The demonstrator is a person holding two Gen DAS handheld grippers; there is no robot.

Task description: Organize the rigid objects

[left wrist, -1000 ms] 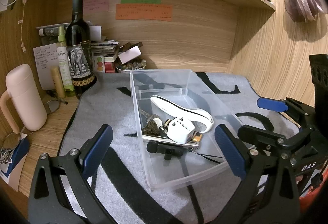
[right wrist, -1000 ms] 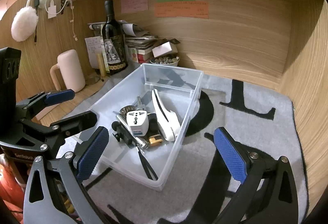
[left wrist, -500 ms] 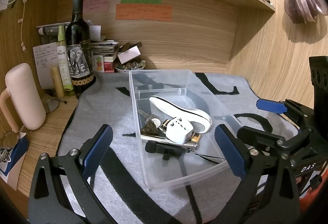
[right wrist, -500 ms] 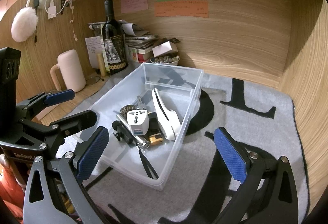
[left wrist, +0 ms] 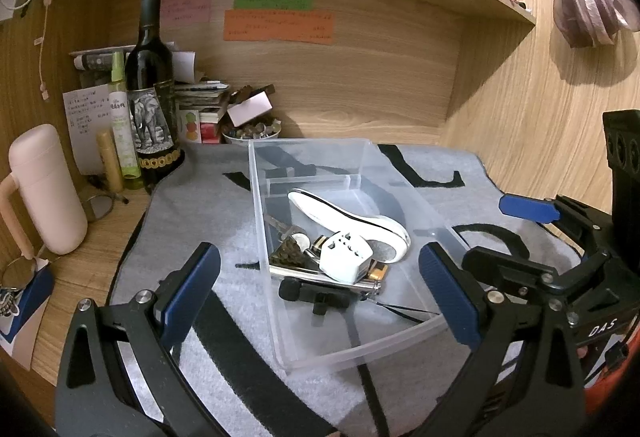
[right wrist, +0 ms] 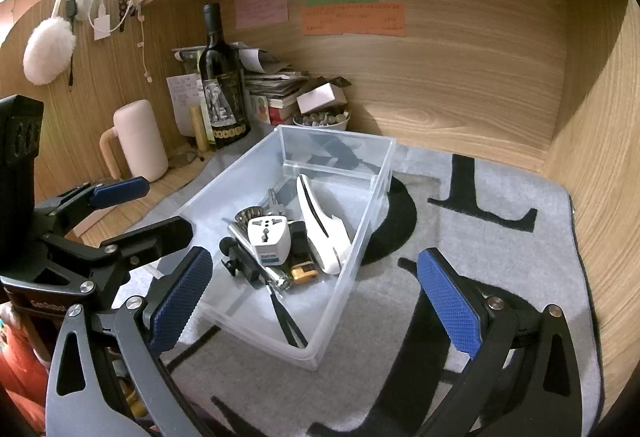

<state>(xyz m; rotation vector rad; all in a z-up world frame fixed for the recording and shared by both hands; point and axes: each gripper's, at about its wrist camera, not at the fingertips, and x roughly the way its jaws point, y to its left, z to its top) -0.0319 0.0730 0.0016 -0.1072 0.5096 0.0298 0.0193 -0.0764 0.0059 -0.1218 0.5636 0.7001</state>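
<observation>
Looks near finished: travel adapter [right wrist: 267,237], white opener [right wrist: 320,229] and small tools inside the clear bin [right wrist: 372,197]; both grippers [left wrist: 320,289] [right wrist: 312,301] spread, empty.

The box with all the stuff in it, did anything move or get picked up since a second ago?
Nothing visibly changed. The clear box sits in the same spot on the grey mat, with the white plug adapter and the other things lying inside as before. The left gripper and the right gripper both stay open and empty, hovering near the box; the views only drifted slightly.
</observation>
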